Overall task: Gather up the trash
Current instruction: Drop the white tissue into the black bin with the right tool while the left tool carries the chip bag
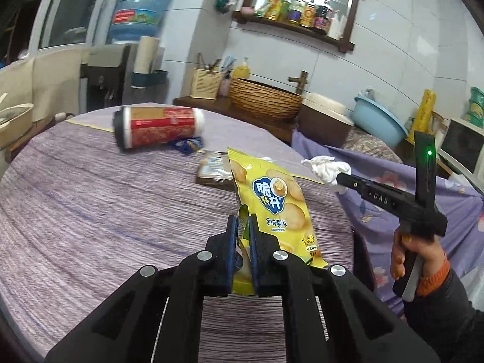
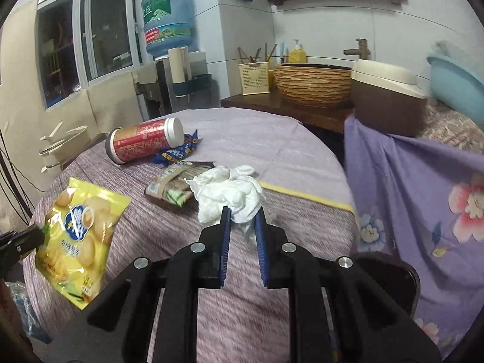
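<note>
Hanging above the table (image 1: 90,211), chip bag (image 1: 272,199) is clamped at its lower corner by left gripper (image 1: 242,220), long axis near upright, top edge away. Right gripper (image 2: 243,220) pinches tissue (image 2: 230,193), lifted. Red can (image 2: 145,143) lies sideways beyond.

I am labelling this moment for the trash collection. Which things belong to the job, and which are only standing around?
Belonging to the job:
- yellow chip bag, held in the left gripper
- white crumpled tissue, held in the right gripper
- red canister, lying on its side
- blue wrapper
- brown snack packet

Only standing around:
- water bottle
- woven basket
- blue basin
</note>
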Available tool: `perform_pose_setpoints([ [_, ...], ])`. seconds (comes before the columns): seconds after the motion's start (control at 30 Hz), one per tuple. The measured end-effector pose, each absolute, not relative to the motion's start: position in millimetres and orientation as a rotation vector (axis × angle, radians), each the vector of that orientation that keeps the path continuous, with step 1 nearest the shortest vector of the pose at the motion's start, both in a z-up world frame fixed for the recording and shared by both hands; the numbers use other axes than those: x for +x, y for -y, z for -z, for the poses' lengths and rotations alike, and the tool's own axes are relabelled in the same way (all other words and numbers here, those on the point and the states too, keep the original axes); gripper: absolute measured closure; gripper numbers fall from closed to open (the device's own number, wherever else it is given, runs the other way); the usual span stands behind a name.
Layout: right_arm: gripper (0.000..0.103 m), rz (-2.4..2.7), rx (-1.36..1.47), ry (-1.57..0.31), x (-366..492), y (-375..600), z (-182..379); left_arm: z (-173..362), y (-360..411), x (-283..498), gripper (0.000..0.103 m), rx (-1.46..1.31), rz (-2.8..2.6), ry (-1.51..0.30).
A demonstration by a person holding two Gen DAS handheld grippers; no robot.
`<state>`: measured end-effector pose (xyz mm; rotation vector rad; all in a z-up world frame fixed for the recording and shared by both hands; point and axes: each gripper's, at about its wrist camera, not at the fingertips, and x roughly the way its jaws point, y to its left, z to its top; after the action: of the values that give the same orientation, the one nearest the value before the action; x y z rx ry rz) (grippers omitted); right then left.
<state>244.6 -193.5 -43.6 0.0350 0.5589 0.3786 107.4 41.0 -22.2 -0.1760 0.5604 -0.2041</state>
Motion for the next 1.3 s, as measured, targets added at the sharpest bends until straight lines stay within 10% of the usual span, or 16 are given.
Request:
perform_pose_setpoints([
  [0.8, 0.085, 0.052, 0.203, -0.802, 190, 371, 195, 61, 146, 148, 0.094, -0.002, 0.597, -0.657],
  [0.97, 0.060, 0.073, 0.271, -0.841, 198, 385, 223, 79, 171, 151, 0.094, 0.056, 0.607, -0.683],
  [1.3, 0.050, 0.182, 0.259, -0.787, 166, 413, 205, 102, 211, 158, 0.094, 0.141, 0.622, -0.710],
])
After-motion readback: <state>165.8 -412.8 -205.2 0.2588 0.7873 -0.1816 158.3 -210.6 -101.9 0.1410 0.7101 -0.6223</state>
